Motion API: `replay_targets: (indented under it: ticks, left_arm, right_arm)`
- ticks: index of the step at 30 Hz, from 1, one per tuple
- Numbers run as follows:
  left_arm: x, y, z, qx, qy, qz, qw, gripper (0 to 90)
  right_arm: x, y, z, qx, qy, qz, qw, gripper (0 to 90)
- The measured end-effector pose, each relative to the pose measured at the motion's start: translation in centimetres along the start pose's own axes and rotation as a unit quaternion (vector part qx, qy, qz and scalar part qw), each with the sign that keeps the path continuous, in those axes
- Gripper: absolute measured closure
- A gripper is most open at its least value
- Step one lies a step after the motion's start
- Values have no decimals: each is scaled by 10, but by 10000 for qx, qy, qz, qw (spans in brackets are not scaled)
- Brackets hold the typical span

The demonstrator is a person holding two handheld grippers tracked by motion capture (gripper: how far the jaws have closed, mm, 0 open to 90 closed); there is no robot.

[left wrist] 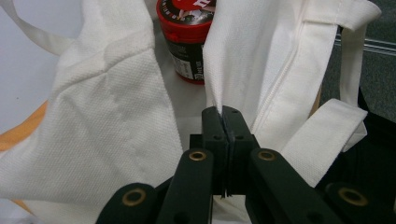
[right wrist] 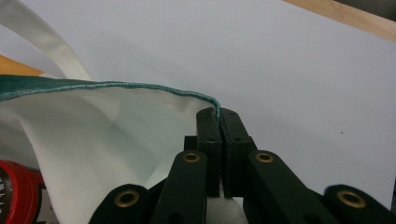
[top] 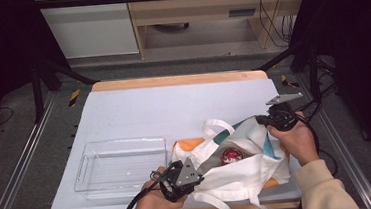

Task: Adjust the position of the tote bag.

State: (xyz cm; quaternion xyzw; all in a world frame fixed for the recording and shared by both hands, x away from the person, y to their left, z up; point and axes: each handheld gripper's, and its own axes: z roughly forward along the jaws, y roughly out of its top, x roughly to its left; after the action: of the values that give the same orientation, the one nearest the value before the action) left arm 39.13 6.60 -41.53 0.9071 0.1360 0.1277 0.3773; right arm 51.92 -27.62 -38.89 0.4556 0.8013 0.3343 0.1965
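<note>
At the table's near edge, the left gripper point(top: 191, 173) pinches the near rim of 1 white tote bag point(top: 239, 173), its 2 jaws closed tight on the cloth. The right gripper point(top: 261, 120), at the bag's far right, clamps the teal-trimmed far rim the same way, jaws pressed together on the hem. Between the 2 grips the bag's mouth stands parted, and 1 red-lidded jar point(top: 231, 156) lies inside it. The bag sits at the near right of the white table cover point(top: 174, 108), with 1 strap hanging over the near edge. Just left of it rests 1 clear plastic tray point(top: 120, 165). The far half of the cover lies bare up to the wooden table edge point(top: 179, 80).
</note>
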Motion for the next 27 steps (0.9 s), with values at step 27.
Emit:
replay_targets:
  ticks: [27]
  left_arm:
    - [-3, -5, 7, 77, -14, 4, 10000, 898]
  right_arm:
    - [-11, -27, 16, 179, 141, 358, 9991, 885]
